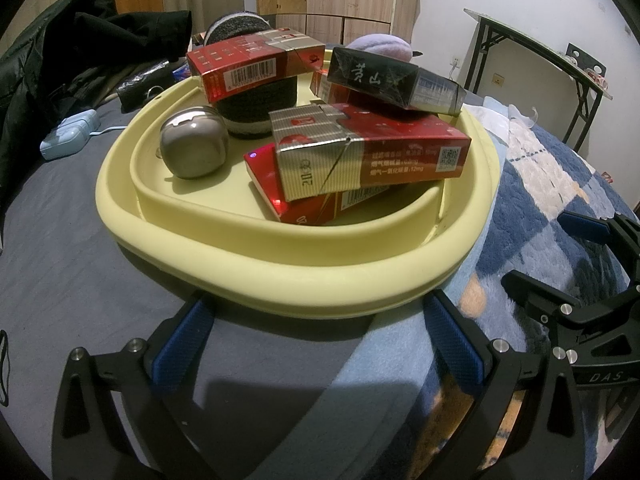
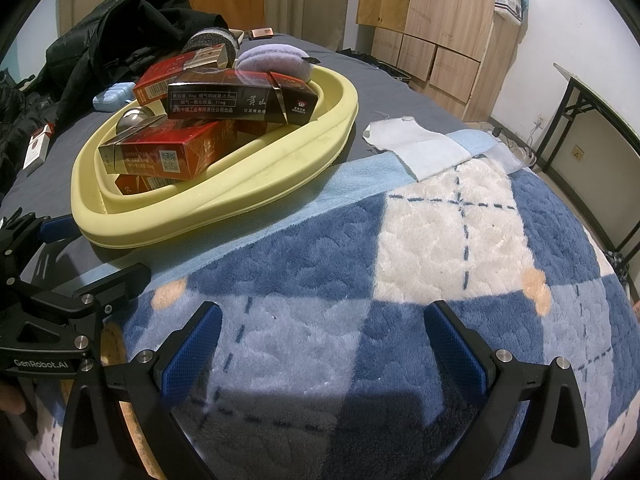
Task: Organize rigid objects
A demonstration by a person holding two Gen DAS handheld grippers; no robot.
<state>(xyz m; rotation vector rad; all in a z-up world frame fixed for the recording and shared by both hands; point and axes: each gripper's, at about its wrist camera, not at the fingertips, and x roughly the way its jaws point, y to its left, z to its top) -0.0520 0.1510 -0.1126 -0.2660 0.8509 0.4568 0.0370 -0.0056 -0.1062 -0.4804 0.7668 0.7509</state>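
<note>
A pale yellow tray [image 1: 280, 268] [image 2: 224, 196] lies on the bed. It holds several red cigarette packs [image 1: 372, 152] [image 2: 168, 152], a dark pack [image 1: 396, 80] [image 2: 240, 100] on top, a shiny metal ball [image 1: 192, 140] [image 2: 134, 118], a grey-black round plush [image 1: 260, 100] and a lilac plush [image 2: 272, 60]. My left gripper [image 1: 316, 344] stands open just in front of the tray's near rim, holding nothing. My right gripper [image 2: 320, 348] hangs open over the blue and white blanket, to the right of the tray, with nothing between its fingers.
A light blue case [image 1: 70, 134] [image 2: 114, 96] lies left of the tray, with a black jacket [image 1: 60, 60] behind it. A red-white pack [image 2: 38, 146] rests at far left. White cloth [image 2: 416, 144] lies right of the tray. A folding table [image 2: 592, 120] stands beside the bed.
</note>
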